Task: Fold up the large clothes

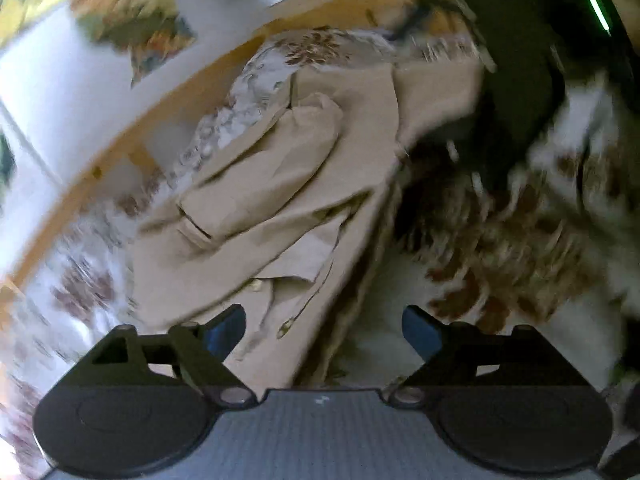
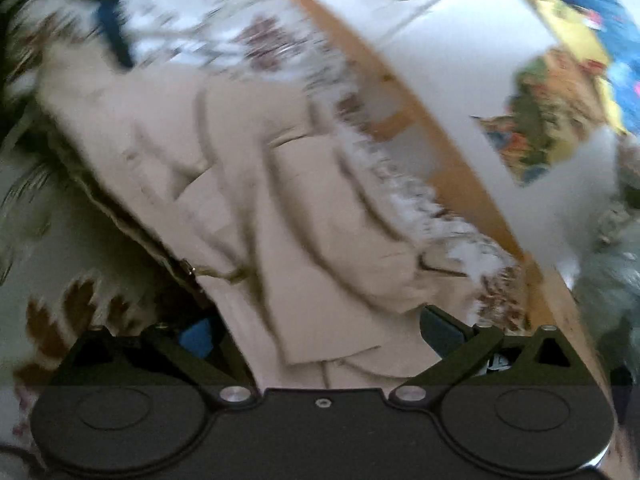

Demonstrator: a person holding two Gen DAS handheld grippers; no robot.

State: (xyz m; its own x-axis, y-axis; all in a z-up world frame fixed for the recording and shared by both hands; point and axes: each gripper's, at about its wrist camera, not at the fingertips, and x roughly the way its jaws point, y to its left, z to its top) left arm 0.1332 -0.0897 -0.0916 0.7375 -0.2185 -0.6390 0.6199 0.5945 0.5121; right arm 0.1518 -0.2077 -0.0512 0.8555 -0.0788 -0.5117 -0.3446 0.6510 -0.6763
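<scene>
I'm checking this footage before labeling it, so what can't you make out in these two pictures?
- Beige garment: its type is unclear; motion blur in both views, lower edge hidden behind the left gripper.
- Wall pictures: smeared in the right view.
- Dark object: blurred, cut off at the left view's edge.

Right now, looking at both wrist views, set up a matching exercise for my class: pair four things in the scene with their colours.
Things:
1. garment
2. gripper pads
3. bed frame rail
4. wall

Colours:
A. white
B. beige
C. orange-brown wood
D. blue

Pairs: 1-B, 2-D, 3-C, 4-A

The left gripper and right gripper both have their jaws spread apart over the garment.
</scene>
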